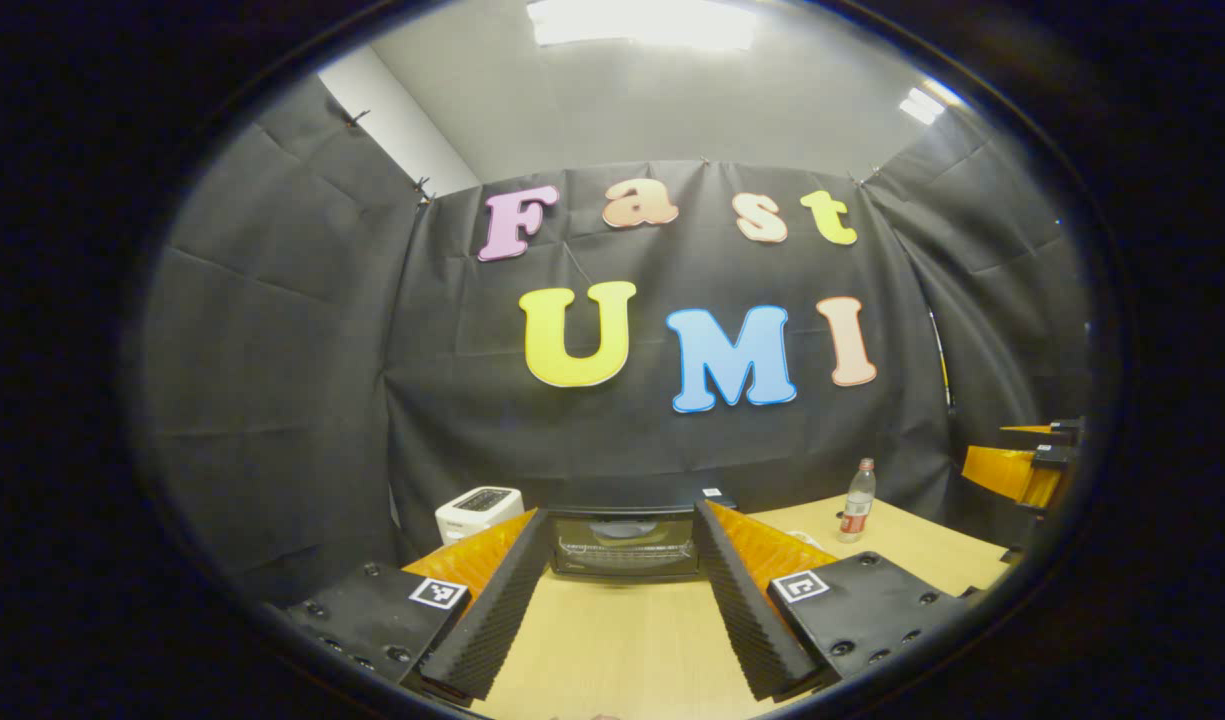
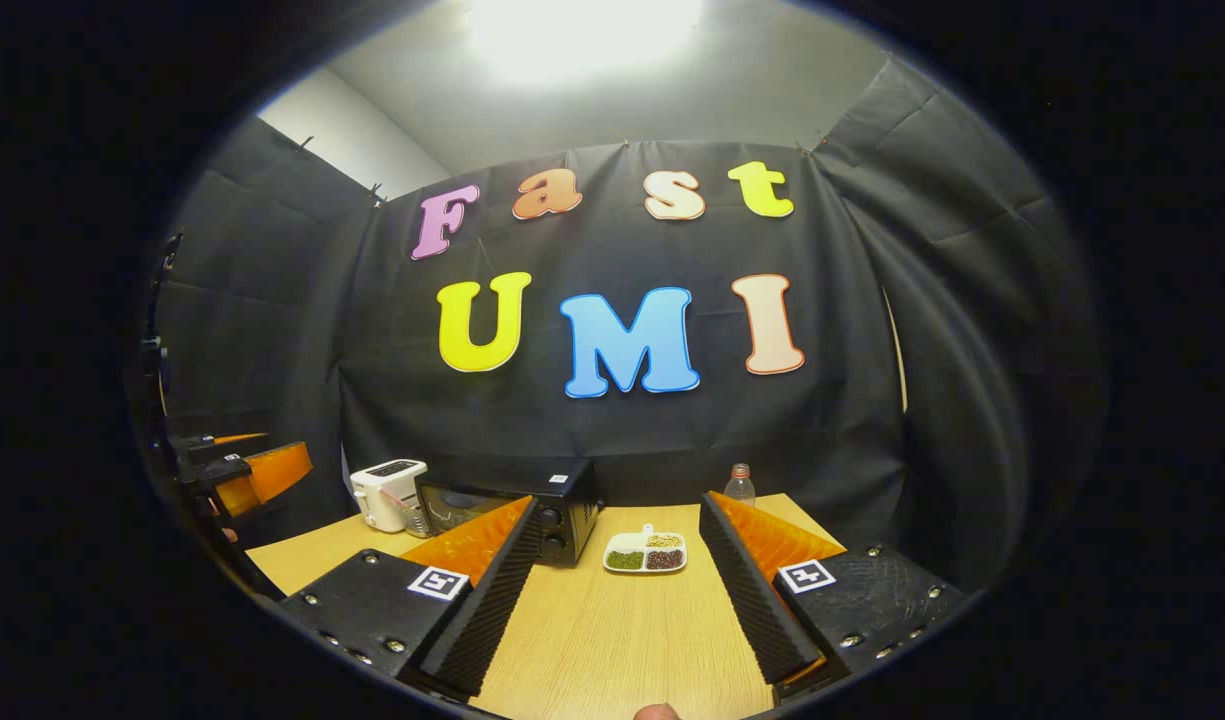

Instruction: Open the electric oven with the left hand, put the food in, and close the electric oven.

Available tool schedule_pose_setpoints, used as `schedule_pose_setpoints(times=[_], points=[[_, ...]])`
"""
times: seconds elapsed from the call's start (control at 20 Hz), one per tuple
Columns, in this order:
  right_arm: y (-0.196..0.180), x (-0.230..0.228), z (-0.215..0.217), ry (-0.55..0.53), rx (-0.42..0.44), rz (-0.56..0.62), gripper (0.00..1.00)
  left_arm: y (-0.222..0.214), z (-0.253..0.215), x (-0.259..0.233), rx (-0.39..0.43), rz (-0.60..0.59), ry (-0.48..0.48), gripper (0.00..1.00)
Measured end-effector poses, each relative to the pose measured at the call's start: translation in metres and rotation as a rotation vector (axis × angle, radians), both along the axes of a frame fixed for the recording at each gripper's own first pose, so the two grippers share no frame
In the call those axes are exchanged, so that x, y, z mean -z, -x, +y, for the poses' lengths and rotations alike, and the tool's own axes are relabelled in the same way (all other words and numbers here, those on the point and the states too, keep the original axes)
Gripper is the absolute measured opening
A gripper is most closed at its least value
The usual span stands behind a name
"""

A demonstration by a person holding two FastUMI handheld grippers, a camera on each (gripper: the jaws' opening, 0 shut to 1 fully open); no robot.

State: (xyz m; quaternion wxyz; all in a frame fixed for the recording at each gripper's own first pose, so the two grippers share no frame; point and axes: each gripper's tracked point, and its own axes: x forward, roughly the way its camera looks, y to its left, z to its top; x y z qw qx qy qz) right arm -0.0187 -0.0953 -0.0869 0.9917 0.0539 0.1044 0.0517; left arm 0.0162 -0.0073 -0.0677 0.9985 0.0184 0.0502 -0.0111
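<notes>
Both grippers, left gripper (image 1: 622, 590) and right gripper (image 2: 612, 585), are spread and hold nothing. The food plate (image 2: 646, 553) lies just right of the closed electric oven (image 2: 517, 515) on the desk (image 2: 612, 640).

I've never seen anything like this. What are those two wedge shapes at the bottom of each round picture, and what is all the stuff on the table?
Those wedges are the two fingers of hand-held tongs; a person holds one pair in each hand, and a small camera rides on each. The left gripper view looks along the left tongs, which are open and hold nothing, straight at the black electric oven with a glass door, its door shut. The right gripper view looks along the right tongs, also open and holding nothing. On the pale wooden table stand a white toaster, the oven, a white divided dish of food and a clear plastic bottle. Nothing has been picked up yet.
</notes>
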Motion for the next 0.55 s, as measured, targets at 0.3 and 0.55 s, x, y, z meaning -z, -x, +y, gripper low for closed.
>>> schedule_pose_setpoints(times=[0.3, 0.55], points=[[0.014, -0.014, 0.012, 0.032, 0.023, -0.028, 0.97, 0.010, 0.016, -0.008, 0.015, -0.013, 0.001, 1.00], [0.017, -0.021, 0.019, 0.054, 0.034, -0.037, 0.97, 0.012, 0.022, -0.009, 0.035, -0.013, 0.002, 1.00]])
